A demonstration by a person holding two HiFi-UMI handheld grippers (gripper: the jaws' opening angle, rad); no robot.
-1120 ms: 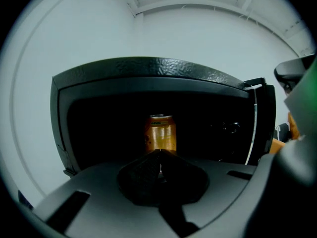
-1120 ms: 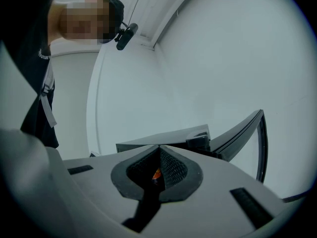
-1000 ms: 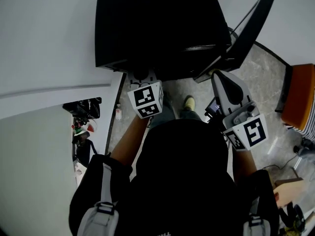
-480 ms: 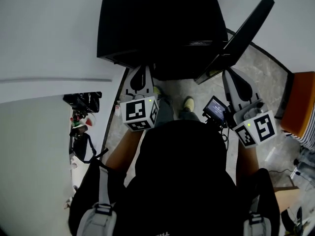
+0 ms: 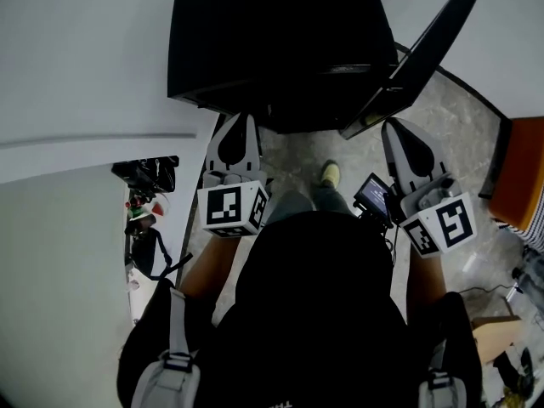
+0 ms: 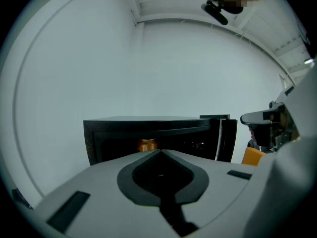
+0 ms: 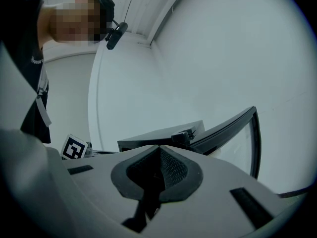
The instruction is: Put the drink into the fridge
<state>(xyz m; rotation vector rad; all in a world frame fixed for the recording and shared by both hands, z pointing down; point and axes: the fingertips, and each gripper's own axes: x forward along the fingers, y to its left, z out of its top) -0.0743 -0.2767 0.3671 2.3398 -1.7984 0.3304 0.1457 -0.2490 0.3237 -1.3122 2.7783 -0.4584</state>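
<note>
Left gripper (image 6: 159,152) and right gripper (image 7: 158,148): jaws closed, empty. Drink (image 6: 146,145) stands inside the far black fridge (image 5: 272,41); door (image 5: 416,58) open at right.

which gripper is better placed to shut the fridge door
Probably right: the open door hangs on that side, just ahead of the right gripper, while the left gripper faces the fridge opening.

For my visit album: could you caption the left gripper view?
Shut, empty left gripper faces the open black fridge, an orange drink inside.
</note>
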